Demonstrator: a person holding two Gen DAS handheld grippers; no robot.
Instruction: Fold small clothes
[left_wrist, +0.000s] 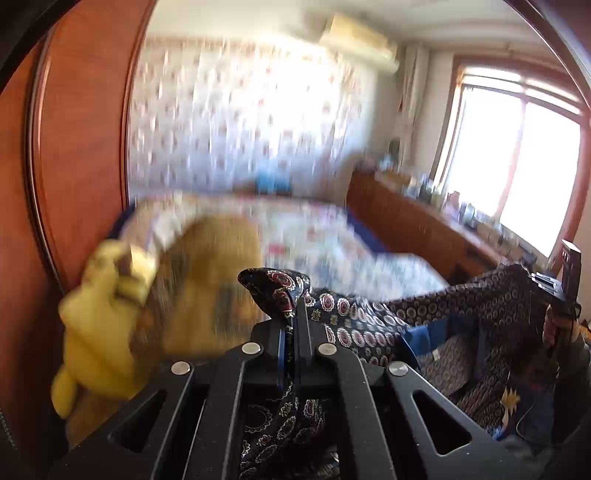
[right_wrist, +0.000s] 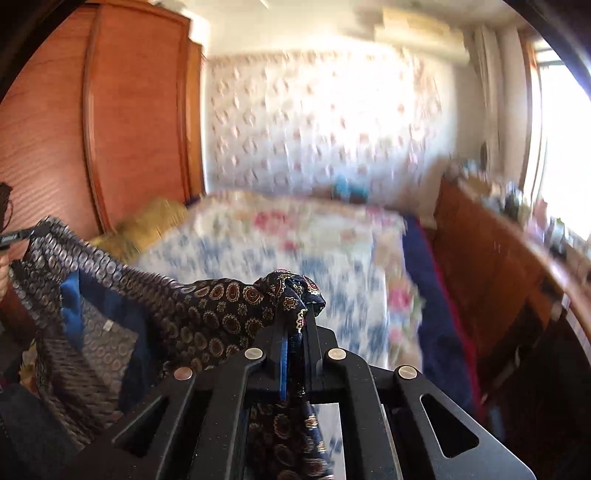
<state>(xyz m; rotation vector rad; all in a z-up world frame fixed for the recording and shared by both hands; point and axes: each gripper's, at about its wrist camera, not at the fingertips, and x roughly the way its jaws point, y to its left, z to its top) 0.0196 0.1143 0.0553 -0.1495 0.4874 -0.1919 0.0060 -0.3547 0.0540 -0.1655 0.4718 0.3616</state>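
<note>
A small dark navy garment with a medallion print (left_wrist: 354, 325) and a blue waistband hangs stretched in the air between my two grippers, above the bed. My left gripper (left_wrist: 293, 317) is shut on one corner of it. My right gripper (right_wrist: 299, 317) is shut on the other corner (right_wrist: 236, 306). In the left wrist view the cloth runs off to the right toward the other gripper (left_wrist: 554, 280). In the right wrist view it runs left to the other gripper (right_wrist: 18, 232). The background is blurred by motion.
A bed with a floral blue and white cover (right_wrist: 295, 243) lies below and ahead. A yellow plush toy (left_wrist: 99, 317) and an ochre pillow (right_wrist: 147, 221) lie at its left. A wooden wardrobe (right_wrist: 110, 110) stands left, a cluttered wooden sideboard (right_wrist: 498, 251) right under a bright window.
</note>
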